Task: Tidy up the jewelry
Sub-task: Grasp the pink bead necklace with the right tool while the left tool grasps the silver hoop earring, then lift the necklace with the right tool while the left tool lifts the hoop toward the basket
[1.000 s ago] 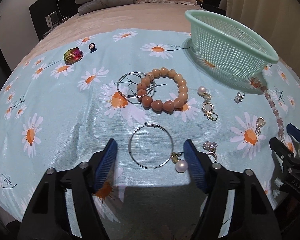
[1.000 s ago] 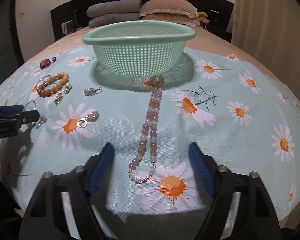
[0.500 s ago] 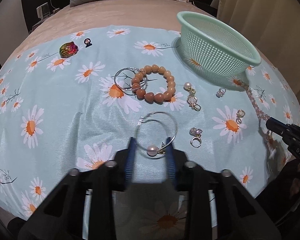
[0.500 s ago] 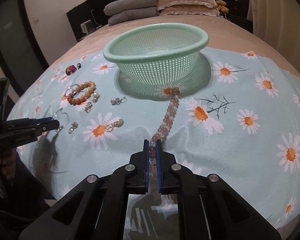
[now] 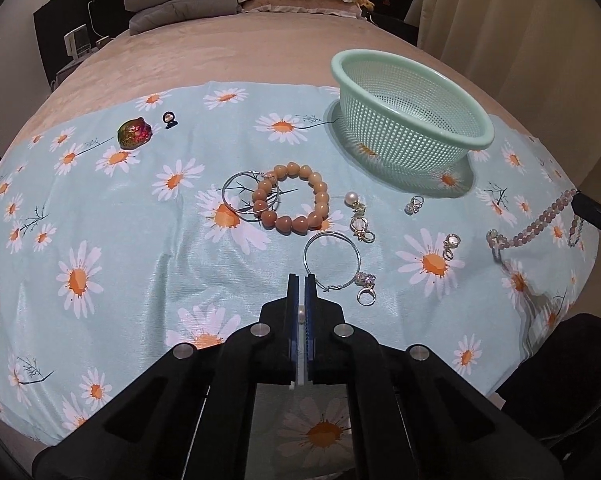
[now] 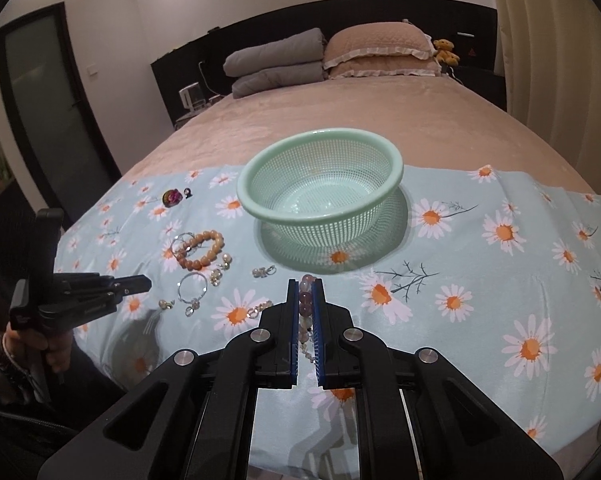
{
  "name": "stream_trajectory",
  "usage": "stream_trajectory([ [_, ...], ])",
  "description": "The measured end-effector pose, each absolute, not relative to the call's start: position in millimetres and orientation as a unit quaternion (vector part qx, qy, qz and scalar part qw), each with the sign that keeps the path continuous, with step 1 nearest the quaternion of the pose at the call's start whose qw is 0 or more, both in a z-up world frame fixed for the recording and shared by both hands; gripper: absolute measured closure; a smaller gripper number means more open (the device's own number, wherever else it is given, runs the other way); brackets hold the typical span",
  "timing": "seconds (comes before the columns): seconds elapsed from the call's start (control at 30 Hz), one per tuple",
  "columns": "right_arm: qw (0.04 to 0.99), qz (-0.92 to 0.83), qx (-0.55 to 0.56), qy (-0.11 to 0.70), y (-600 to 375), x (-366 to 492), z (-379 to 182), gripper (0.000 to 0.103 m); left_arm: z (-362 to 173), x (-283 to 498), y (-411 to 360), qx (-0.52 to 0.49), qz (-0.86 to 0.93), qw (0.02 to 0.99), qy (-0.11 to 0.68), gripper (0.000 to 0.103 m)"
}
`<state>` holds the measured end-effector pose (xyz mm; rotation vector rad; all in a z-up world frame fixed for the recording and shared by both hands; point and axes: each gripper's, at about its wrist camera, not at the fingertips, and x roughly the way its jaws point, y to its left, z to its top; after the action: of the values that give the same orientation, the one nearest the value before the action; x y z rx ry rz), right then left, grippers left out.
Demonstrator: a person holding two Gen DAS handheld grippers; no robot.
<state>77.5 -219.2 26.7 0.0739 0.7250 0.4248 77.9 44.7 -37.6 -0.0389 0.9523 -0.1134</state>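
Beaded necklace (image 6: 305,304) is pinched in the closed right gripper (image 6: 305,284), lifted short of the basket (image 6: 320,192); left gripper (image 5: 300,280) clamps a pearl earring (image 5: 300,312); next, probably carry both over the rim and release.

Left gripper (image 5: 299,280) jaws closed on a pearl earring (image 5: 301,313), raised above the daisy cloth (image 5: 140,264). Hoop earring (image 5: 331,257) lies just ahead. Bead bracelet (image 5: 290,198) overlaps another hoop (image 5: 249,197). Green basket (image 5: 410,116) far right.
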Motion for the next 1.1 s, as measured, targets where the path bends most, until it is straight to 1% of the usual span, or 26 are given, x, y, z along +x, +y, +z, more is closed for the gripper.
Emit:
stream_trajectory([
  [0.13, 0.918, 0.203, 0.036, 0.34, -225, 74, 38, 0.097, -37, 86, 39, -0.01, -0.056, 0.887, 0.459, 0.098],
  [0.2, 0.92, 0.203, 0.035, 0.334, -227, 73, 43, 0.097, -41, 91, 36, -0.008, -0.063, 0.882, 0.467, 0.091],
  [0.27, 0.923, 0.201, 0.03, 0.327, -227, 71, 49, 0.097, -46, 95, 32, -0.007, -0.066, 0.879, 0.472, 0.075],
  [0.4, 0.926, 0.204, 0.025, 0.315, -227, 69, 61, 0.097, -55, 106, 27, -0.002, -0.07, 0.873, 0.482, 0.065],
  [0.43, 0.927, 0.205, 0.025, 0.312, -228, 69, 64, 0.097, -56, 110, 27, -0.002, -0.071, 0.872, 0.484, 0.06],
  [0.47, 0.928, 0.206, 0.025, 0.309, -228, 68, 66, 0.097, -58, 113, 26, -0.003, -0.071, 0.871, 0.486, 0.057],
  [0.6, 0.931, 0.207, 0.022, 0.3, -228, 70, 73, 0.097, -65, 124, 19, 0.001, -0.078, 0.864, 0.497, 0.055],
  [0.7, 0.932, 0.208, 0.018, 0.297, -227, 74, 76, 0.097, -69, 126, 11, 0.017, -0.085, 0.863, 0.498, 0.05],
  [0.8, 0.933, 0.208, 0.013, 0.293, -226, 79, 79, 0.097, -73, 128, 6, 0.032, -0.086, 0.862, 0.499, 0.049],
  [0.87, 0.934, 0.211, 0.012, 0.289, -225, 81, 82, 0.097, -74, 127, 3, 0.054, -0.079, 0.862, 0.498, 0.058],
  [1.1, 0.936, 0.213, 0.008, 0.279, -221, 93, 89, 0.097, -69, 126, 6, 0.052, -0.097, 0.856, 0.504, 0.059],
])
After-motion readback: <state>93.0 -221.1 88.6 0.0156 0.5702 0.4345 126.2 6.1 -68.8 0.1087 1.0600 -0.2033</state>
